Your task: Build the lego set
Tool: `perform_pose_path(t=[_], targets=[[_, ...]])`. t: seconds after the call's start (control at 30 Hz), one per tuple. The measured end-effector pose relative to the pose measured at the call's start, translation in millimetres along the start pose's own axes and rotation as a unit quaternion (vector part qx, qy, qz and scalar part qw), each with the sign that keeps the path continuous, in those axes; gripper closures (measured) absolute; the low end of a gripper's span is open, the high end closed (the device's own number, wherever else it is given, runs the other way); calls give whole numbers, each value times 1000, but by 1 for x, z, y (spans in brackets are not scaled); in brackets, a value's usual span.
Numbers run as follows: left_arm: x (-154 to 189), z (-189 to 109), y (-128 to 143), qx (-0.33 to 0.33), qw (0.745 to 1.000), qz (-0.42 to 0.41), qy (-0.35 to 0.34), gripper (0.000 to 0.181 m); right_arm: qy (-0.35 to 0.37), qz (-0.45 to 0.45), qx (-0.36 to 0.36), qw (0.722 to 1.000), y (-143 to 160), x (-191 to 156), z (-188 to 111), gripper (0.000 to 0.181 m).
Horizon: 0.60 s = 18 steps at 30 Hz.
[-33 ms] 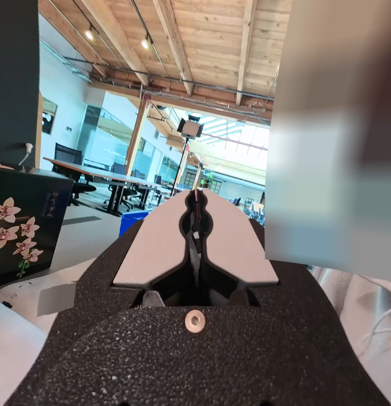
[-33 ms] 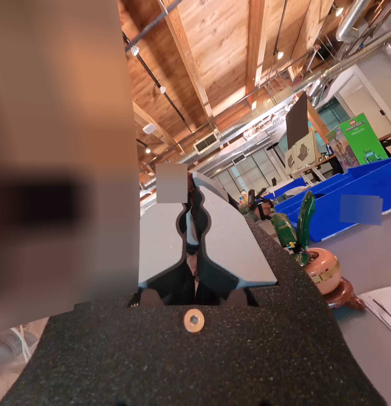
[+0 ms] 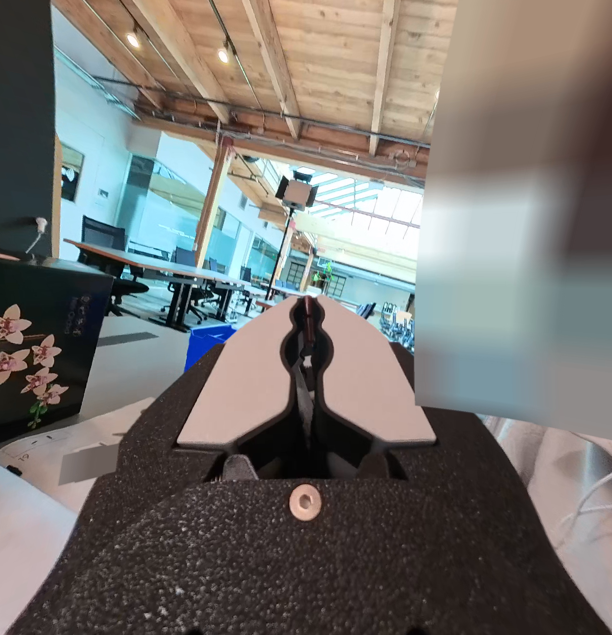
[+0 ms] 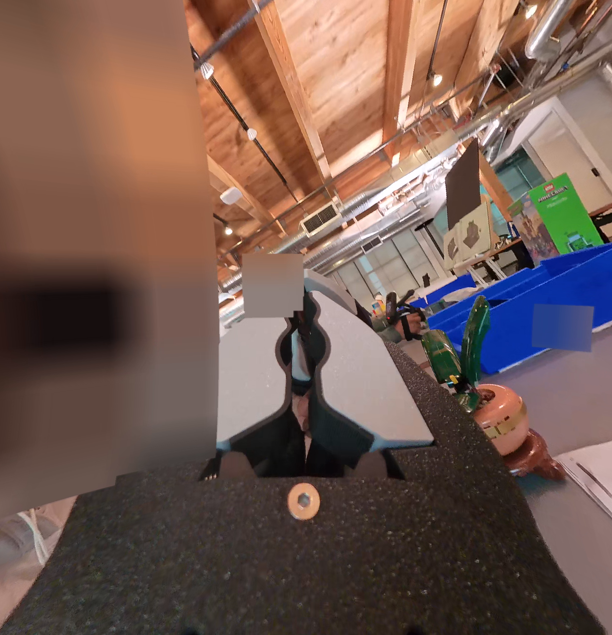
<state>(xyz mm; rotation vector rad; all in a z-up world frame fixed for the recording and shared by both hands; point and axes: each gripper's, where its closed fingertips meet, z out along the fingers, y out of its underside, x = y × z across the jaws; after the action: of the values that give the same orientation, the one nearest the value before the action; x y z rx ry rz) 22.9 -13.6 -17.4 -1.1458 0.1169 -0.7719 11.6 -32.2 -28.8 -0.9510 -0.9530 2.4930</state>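
My left gripper (image 3: 308,302) is raised off the table and shut on a thin dark brown rod (image 3: 308,321) that stands upright between its fingertips. My right gripper (image 4: 302,318) is also raised, its jaws nearly closed on a small dark piece (image 4: 301,330) that is mostly hidden between the pads. A grey finger of the left gripper (image 4: 326,287) shows just behind the right gripper's tips. The partly built model (image 4: 500,415) stands on the table to the right: a pink round pot on a brown base with green leaves (image 4: 474,336).
A black box with pink flowers (image 3: 40,343) stands at the left on white instruction sheets (image 3: 40,446). More paper (image 4: 596,477) lies right of the model. Blue bins (image 4: 524,309) and a green box (image 4: 565,220) stand behind. Large blurred patches cover part of each view. Left and right tips are no more than a few centimetres apart.
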Motion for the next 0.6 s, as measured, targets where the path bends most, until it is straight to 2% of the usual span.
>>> perform_pose_path(t=[0.33, 0.6], targets=[[-2, -3, 6, -47, 999, -1, -7, 178, 18, -25, -28, 999, 5, 4, -3, 179], [-3, -8, 5, -48, 999, -2, -10, 178, 21, -31, -41, 998, 8, 5, -2, 179]])
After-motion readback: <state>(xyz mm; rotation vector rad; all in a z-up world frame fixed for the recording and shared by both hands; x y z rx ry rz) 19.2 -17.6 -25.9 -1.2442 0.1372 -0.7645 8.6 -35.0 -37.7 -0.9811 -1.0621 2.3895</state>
